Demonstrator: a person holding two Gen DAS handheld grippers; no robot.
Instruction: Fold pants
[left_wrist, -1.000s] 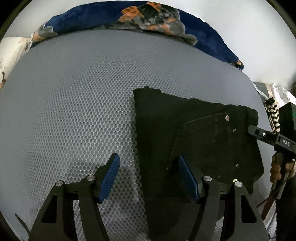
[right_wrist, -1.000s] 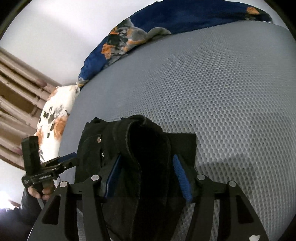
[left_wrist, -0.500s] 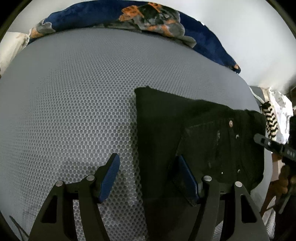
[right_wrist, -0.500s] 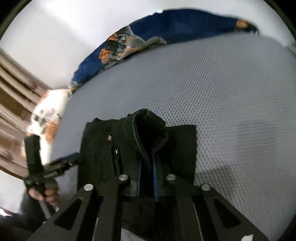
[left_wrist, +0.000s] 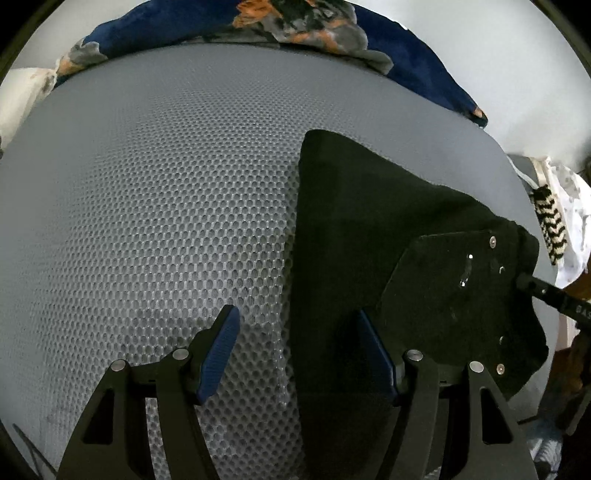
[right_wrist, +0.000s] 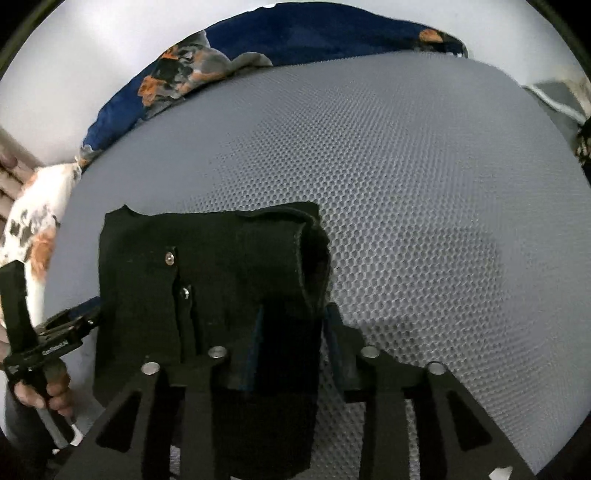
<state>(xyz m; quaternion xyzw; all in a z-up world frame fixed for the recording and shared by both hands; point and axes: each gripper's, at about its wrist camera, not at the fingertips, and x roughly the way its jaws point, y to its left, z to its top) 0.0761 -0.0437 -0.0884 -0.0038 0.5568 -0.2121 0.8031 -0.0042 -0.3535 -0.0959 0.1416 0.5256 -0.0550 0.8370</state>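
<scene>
The black pants (left_wrist: 369, 229) lie folded on the grey mesh mattress (left_wrist: 147, 203), with rivets and the waist button at their right end. My left gripper (left_wrist: 297, 350) hovers open over the pants' left edge; its right pad is over the cloth and its left pad over bare mattress. In the right wrist view the pants (right_wrist: 155, 258) have a raised fold at their right end. My right gripper (right_wrist: 293, 339) straddles that fold and its jaws are opening, the pads no longer pinching it. A hand holds the left gripper (right_wrist: 55, 332) at the pants' left side.
A dark blue floral blanket (left_wrist: 295, 18) is bunched along the far edge of the mattress by the white wall. A white patterned pillow (right_wrist: 33, 221) lies at the left, and a black-and-white striped cloth (left_wrist: 550, 221) hangs off the right side.
The right gripper pinched shut on the pants' raised fold half a second ago and has since parted its jaws and tilted. The fold now leans right. The left gripper stayed open and still.
</scene>
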